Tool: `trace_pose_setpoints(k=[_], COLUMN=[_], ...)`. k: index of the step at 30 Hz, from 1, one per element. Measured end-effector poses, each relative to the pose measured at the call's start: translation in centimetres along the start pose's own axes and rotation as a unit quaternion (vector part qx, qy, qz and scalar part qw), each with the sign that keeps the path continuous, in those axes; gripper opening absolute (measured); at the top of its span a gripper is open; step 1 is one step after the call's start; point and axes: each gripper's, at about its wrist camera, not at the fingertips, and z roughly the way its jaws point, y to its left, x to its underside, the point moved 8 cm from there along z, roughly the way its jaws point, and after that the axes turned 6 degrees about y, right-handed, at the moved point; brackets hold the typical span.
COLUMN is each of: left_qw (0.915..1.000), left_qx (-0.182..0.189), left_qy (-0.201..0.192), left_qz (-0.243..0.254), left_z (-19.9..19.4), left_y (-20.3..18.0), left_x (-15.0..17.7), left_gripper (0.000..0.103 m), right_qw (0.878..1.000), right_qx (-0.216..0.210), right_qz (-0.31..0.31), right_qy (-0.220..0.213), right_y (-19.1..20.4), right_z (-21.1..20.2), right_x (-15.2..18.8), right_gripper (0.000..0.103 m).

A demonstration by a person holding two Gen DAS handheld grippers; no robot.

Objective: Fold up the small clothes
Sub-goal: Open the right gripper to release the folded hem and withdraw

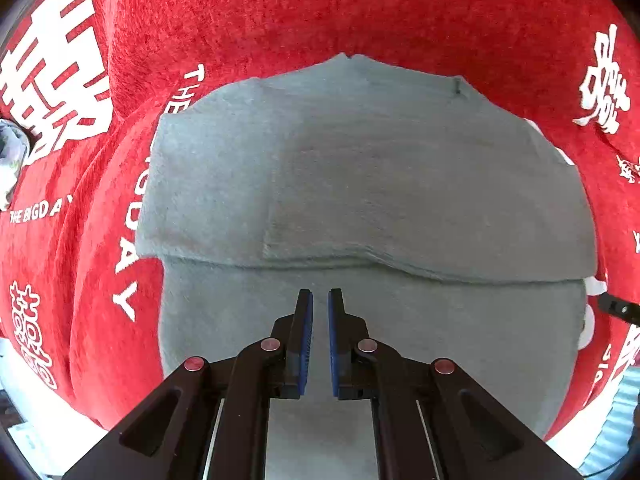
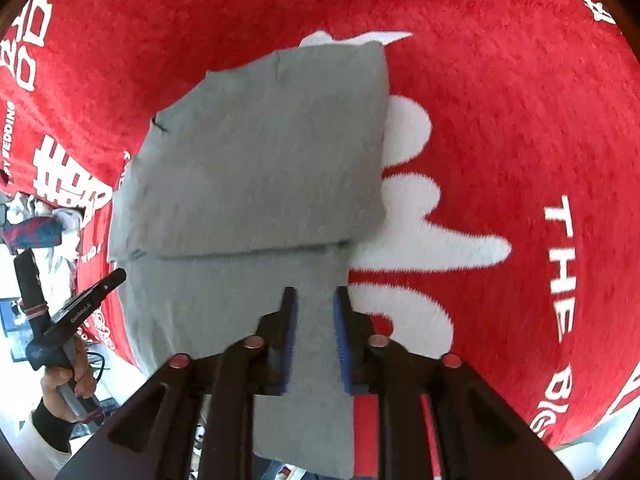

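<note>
A small grey garment [image 1: 360, 184] lies partly folded on a red cloth [image 1: 280, 12]; its far part is doubled over, with a fold edge running across the middle. It also shows in the right wrist view [image 2: 260, 168]. My left gripper [image 1: 320, 300] hovers over the garment's near half, jaws a narrow gap apart, holding nothing. My right gripper [image 2: 315, 296] is open over the garment's near right edge, the grey cloth showing between its fingers. The left gripper's body [image 2: 80, 304] shows at the left of the right wrist view, held by a hand.
The red cloth [image 2: 500, 120] carries white lettering and characters and covers the table. Its near edge hangs off at the bottom of both views. A patterned bundle [image 2: 32, 232] lies at the far left. A tip of the right gripper [image 1: 618, 308] shows at the right.
</note>
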Motion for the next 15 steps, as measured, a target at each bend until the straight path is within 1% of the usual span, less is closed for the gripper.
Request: trace_pose_setpoints(k=[2,4,5,6,7,8,9,10,11,12,14,15], left_qw=[1.0,1.0,1.0,0.9999,0.9999,0.9998,0.9998,0.9998,0.9997,0.9994,0.9994,0.9993], left_qx=[0.002,0.003,0.006,0.01,0.013,0.015,0.013,0.012,-0.001,-0.012,-0.009,-0.009], left_qy=[-0.003,0.0,0.003,0.005,0.008,0.007,0.007,0.007,0.005,-0.008,-0.005,-0.003], left_qz=[0.001,0.0,-0.001,-0.003,-0.005,-0.008,-0.011,-0.014,-0.024,-0.031,-0.032,-0.036], left_z=[-0.4,-0.6,-0.5,-0.5,-0.5,-0.5,-0.5,-0.6,-0.7,-1.2,-1.3,-1.3], left_y=[-0.6,-1.1,-1.2,-1.4,-1.4,-1.5,-1.6,-1.6,-1.4,-1.2,-1.3,-1.2], left_x=[0.5,1.0,1.1,1.3,1.5,1.8,1.9,2.2,2.4,2.4,2.6,2.7], left_gripper=[0.008,0.008,0.008,0.008,0.008,0.011,0.022,0.075,0.101,0.102,0.102,0.102], right_qw=[1.0,1.0,1.0,1.0,1.0,1.0,1.0,1.0,1.0,1.0,1.0,1.0], right_qx=[-0.001,-0.005,-0.005,-0.006,-0.006,-0.007,-0.007,-0.008,-0.008,-0.008,-0.011,-0.012], right_qz=[-0.003,-0.007,-0.008,-0.011,-0.013,-0.015,-0.018,-0.02,-0.021,-0.022,-0.023,-0.023], right_qy=[0.001,0.005,0.008,0.01,0.011,0.012,0.013,0.014,0.014,0.013,0.011,0.009], right_y=[0.4,0.8,0.9,1.1,1.3,1.5,1.7,1.9,2.0,2.1,2.2,2.3], right_z=[0.1,0.1,0.2,0.3,0.4,0.5,0.5,0.5,0.6,0.6,0.6,0.6], right_x=[0.2,0.5,0.6,0.7,0.7,0.8,0.8,0.9,0.9,0.9,0.8,0.8], right_gripper=[0.038,0.039,0.04,0.045,0.047,0.05,0.05,0.05,0.053,0.061,0.066,0.067])
